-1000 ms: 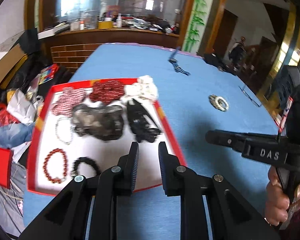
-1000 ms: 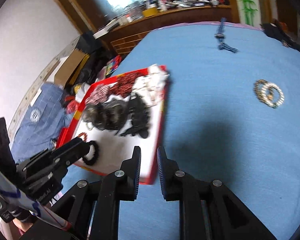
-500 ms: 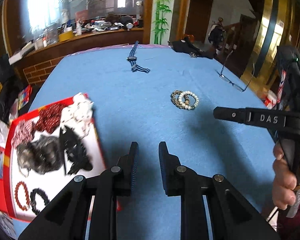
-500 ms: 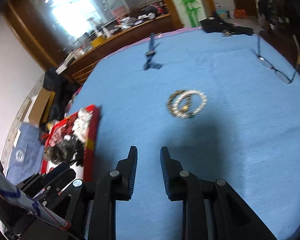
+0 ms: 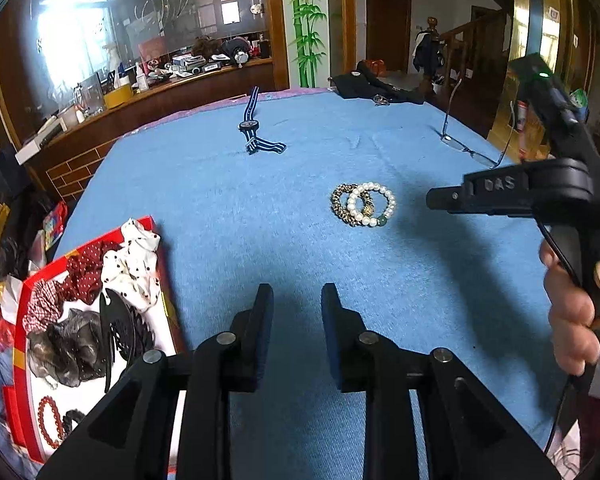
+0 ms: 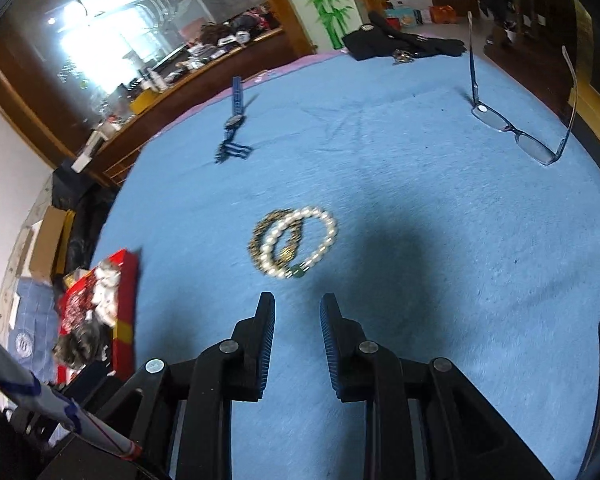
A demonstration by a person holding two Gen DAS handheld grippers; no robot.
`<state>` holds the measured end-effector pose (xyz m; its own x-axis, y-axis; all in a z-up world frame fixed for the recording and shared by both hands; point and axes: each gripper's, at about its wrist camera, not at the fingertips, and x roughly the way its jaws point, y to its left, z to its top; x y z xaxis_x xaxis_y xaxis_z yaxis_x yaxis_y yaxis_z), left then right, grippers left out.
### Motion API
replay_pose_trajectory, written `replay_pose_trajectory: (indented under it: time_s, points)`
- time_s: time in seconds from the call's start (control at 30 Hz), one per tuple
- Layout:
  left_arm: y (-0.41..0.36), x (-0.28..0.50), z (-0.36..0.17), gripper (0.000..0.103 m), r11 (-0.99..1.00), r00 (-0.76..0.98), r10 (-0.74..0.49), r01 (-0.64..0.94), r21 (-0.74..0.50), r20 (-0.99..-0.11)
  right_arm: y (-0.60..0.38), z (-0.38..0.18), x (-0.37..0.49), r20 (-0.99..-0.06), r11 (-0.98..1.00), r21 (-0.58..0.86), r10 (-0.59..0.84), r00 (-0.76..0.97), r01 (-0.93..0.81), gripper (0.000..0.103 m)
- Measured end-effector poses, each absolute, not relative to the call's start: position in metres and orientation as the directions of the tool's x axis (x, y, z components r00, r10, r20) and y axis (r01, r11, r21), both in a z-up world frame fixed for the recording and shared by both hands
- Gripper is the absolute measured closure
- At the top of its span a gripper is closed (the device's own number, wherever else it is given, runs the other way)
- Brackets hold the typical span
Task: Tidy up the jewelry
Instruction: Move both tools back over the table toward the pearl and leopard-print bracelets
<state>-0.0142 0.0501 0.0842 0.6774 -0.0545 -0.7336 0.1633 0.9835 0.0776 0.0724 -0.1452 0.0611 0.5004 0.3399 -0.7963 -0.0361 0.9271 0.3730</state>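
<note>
My left tool [image 5: 296, 300] hangs over bare blue tabletop [image 5: 228, 208] with its jaws a narrow way apart and opening, nothing between them. My right tool [image 6: 298, 308] also stands narrowly parted and empty, its tips just short of the 2 bracelets. From the left view I can see that right tool [image 5: 436, 201] side-on, my right hand [image 5: 572, 312] wrapped around its handle.

The pearl bracelet [image 6: 300, 242] lies flat on the tabletop and overlaps the darker speckled bracelet [image 6: 262, 236]; a green bead sits at the near edge of the pearl one. Both are well apart from the red tray [image 5: 20, 344], which sits at the tabletop's left edge holding fabric scrunchies, a black hair clip and 2 bead bracelets, 1 red and 1 dark.

Farther back a blue striped watch [image 5: 252, 128] lies on the tabletop, and a pair of glasses [image 6: 516, 132] stands upside down with its arms raised, off to the right.
</note>
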Motion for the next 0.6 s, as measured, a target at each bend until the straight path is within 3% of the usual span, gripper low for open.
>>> replay_pose_trajectory:
  time_s: [0.6]
  points:
    - [0.05,-0.008,0.076,0.075,0.978,0.702,0.008,0.144,0.154,-0.712,-0.146,0.043,0.094,-0.812,0.924,0.381,0.337,0.477,-0.003,0.078]
